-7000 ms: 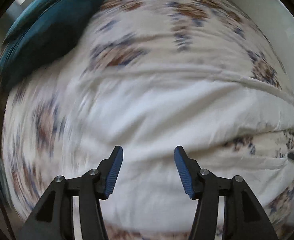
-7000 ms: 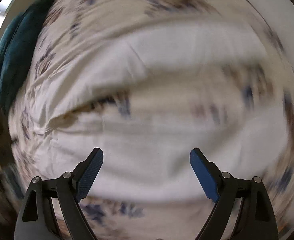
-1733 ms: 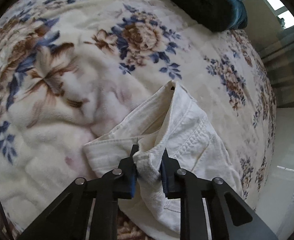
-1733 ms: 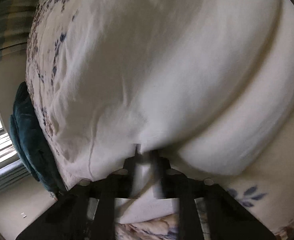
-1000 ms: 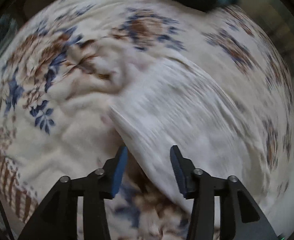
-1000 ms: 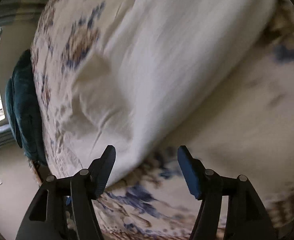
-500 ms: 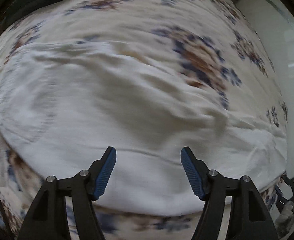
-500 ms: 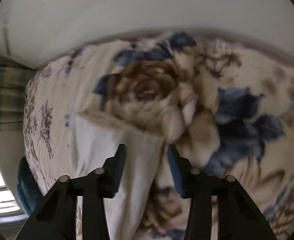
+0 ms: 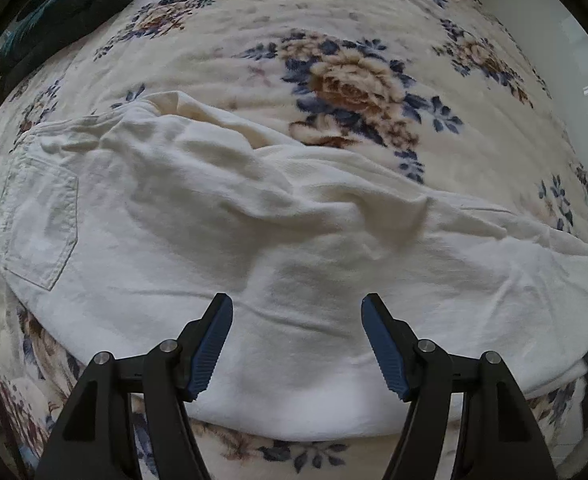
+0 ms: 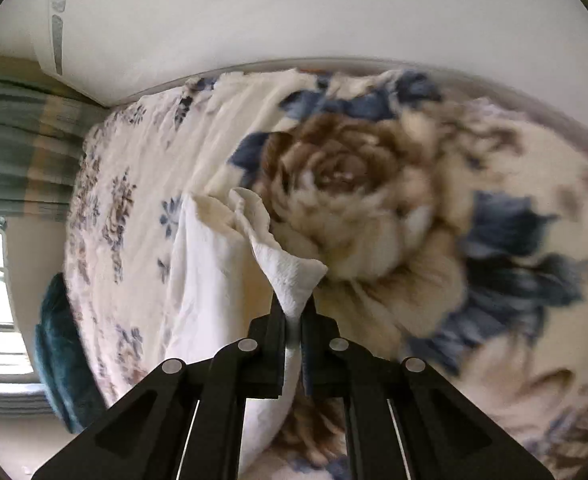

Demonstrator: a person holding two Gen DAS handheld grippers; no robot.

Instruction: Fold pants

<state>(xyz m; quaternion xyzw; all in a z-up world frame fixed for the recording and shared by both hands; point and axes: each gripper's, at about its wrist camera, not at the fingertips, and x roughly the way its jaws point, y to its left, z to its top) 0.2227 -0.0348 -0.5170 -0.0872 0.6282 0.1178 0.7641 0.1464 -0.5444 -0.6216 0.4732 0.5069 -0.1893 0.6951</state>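
Item: one pair of white pants (image 9: 277, 240), laid lengthwise across a bed covered by a flower-print blanket (image 9: 354, 80). Condition: the legs appear to lie one on the other, so the first lengthwise fold looks done; the cloth is rumpled through the middle, with a back pocket (image 9: 39, 220) facing up at the waist end on the left of the left wrist view and the leg ends running off to the right. Left gripper (image 9: 297, 344): jaws set apart, nothing between the blue pads, hovering over the near edge of the pants around mid-length, pointing steeply down. Right gripper (image 10: 292, 320): jaws closed tight on a corner of the white cloth, apparently the hem end of a leg; the pinched corner stands up in a small peak above the blanket. Also present: a dark teal cushion (image 9: 65, 4) at the far edge of the bed, a pale wall (image 10: 294, 12) and a striped curtain (image 10: 17, 140) behind. Remaining work, by judgement: the crosswise folds are not yet made; the hem end has to be carried over toward the waist, then the bundle halved and smoothed. Progress: roughly the early-to-middle part of the task.
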